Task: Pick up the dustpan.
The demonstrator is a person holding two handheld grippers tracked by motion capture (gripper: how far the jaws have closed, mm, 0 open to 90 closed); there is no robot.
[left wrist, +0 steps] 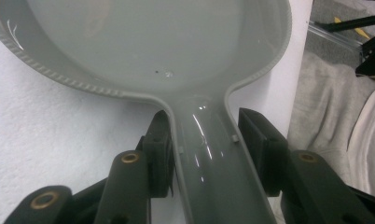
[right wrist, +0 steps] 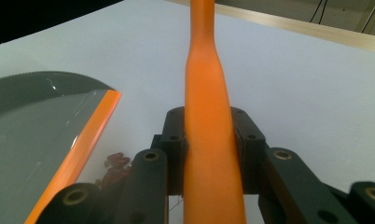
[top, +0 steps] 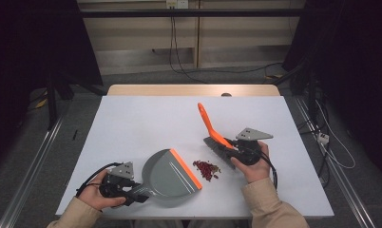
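left side of the white table [top: 132,118]: the left gripper [top: 140,192] lies low near the front edge, its jaws pinching the grey handle of the dustpan [top: 167,173]. in the left gripper view the two pads sit against either side of that handle [left wrist: 209,158], the left pad tight, the right pad at the rim. one dustpan, grey, with one orange lip [top: 185,168] along its open edge; the pan rests flat on the table, mouth facing right.

centre: one small heap of dark red bits [top: 206,169] lies on the table just beside the orange lip, between pan and brush. individual pieces are too small to count. nothing stands between the heap and the lip.

right side: the right gripper [top: 229,147] is pressed together on the orange handle of the brush [top: 209,124], clamped on both sides in the right gripper view [right wrist: 209,140]. one brush; its grey bristle head [top: 217,147] is down near the table, just right of the heap, handle slanting up and away.

surroundings: bare table elsewhere; cables [top: 179,61] on the floor behind.
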